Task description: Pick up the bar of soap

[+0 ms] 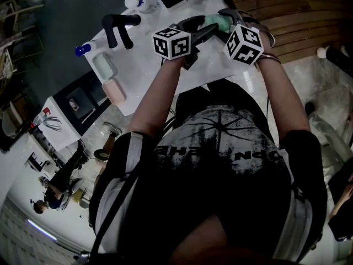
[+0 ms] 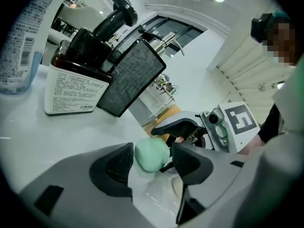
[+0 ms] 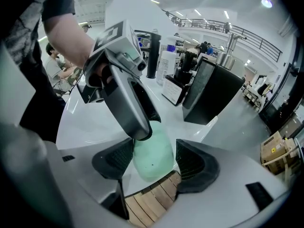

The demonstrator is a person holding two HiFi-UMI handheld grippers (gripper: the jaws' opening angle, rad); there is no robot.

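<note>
Open lab hall (mezzanine railing (image 3: 247, 32), white worktable (image 1: 148, 73)).

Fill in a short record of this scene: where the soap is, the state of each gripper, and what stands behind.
soap: green bar of soap, between both grippers, near the edge of the white table
left gripper: jaws apart, soap between them, not clamped
right gripper: jaws closed on the soap, as far as its view shows
behind: dark bottle with a white label, black box
</note>
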